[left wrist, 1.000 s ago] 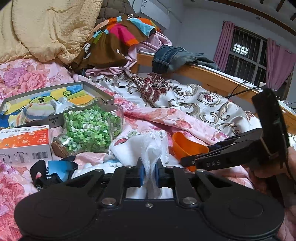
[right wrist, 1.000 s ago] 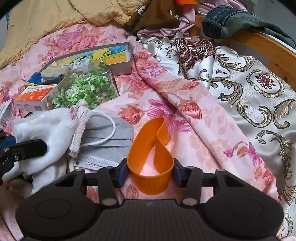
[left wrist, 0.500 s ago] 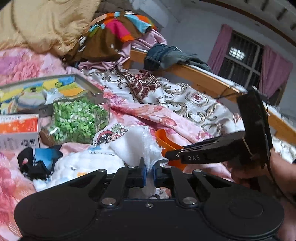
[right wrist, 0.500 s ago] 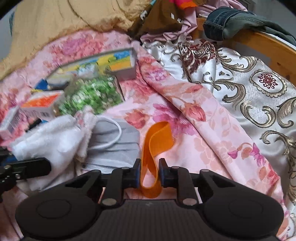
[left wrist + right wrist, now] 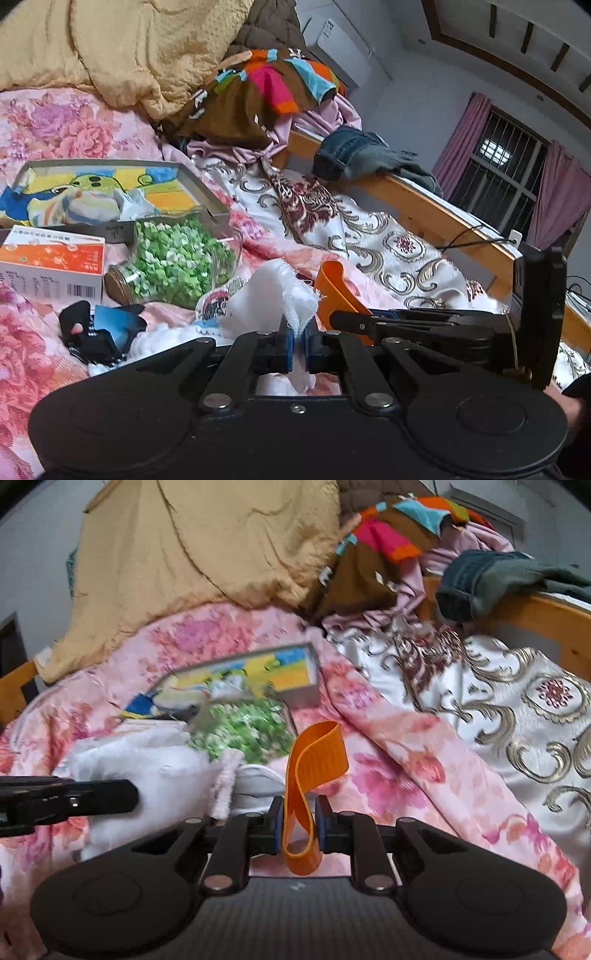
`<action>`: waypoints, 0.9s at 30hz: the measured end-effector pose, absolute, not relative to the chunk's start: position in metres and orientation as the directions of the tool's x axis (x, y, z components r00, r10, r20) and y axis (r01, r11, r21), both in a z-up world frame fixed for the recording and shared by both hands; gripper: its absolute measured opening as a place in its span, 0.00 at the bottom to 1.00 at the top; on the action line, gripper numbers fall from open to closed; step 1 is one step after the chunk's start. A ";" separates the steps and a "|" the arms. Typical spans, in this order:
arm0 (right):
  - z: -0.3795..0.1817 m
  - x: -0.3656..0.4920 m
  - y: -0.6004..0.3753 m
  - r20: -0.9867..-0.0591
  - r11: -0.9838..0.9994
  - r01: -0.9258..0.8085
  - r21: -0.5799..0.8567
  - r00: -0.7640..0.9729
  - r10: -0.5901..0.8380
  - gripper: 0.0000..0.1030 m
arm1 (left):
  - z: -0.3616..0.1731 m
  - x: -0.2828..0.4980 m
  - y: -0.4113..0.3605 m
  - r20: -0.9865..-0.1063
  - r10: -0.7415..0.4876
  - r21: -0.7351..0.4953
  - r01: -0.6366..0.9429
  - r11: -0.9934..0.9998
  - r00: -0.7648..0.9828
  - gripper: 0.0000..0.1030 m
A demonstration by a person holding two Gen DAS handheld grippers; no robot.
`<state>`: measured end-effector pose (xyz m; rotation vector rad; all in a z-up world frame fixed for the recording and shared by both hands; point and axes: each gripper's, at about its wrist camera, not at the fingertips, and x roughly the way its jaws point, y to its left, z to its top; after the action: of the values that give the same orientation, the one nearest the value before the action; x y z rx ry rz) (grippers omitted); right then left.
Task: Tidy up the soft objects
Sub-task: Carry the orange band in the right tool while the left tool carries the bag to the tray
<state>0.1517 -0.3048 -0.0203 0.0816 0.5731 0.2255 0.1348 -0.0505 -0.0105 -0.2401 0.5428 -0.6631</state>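
My left gripper [image 5: 298,341] is shut on a white cloth [image 5: 273,291] and holds its frayed edge up above the pink floral bedspread [image 5: 55,122]. My right gripper [image 5: 298,821] is shut on an orange rubber band [image 5: 314,764], pinching the loop flat so it stands up between the pads. The band also shows in the left wrist view [image 5: 334,288], just right of the cloth, with the right gripper [image 5: 354,319] reaching in from the right. The white cloth [image 5: 140,760] and the left gripper's finger [image 5: 74,801] show at the left of the right wrist view.
A jar of green paper stars [image 5: 173,262] lies beside an orange and white box [image 5: 51,266] and a shallow grey box with a cartoon print [image 5: 110,188]. A black and blue item [image 5: 99,332] lies nearby. Piled clothes [image 5: 258,92] and a wooden rail [image 5: 424,206] lie beyond.
My right gripper closed on the orange band, squeezed it flat and lifted it. My left gripper raised the white cloth. Both views tilted upward.
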 end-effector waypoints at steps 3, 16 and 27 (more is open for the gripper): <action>-0.015 0.147 -0.306 -0.484 0.959 -0.222 0.174 0.829 0.280 0.19 | -0.009 0.135 -0.046 -0.389 -0.642 -0.397 0.509 0.764 0.660 0.05; -0.003 0.137 -0.306 -0.374 0.911 -0.327 0.252 0.835 0.403 0.19 | -0.005 0.137 -0.035 -0.351 -0.642 -0.441 0.484 0.756 0.682 0.05; 0.014 0.192 -0.285 -0.301 0.886 -0.388 0.254 0.839 0.454 0.20 | 0.014 0.164 -0.021 -0.345 -0.577 -0.436 0.418 0.797 0.741 0.05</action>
<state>0.1916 -0.2846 0.0138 0.1867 0.3638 0.4478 0.1637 -0.0209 0.0138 -0.3446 0.4878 -0.5571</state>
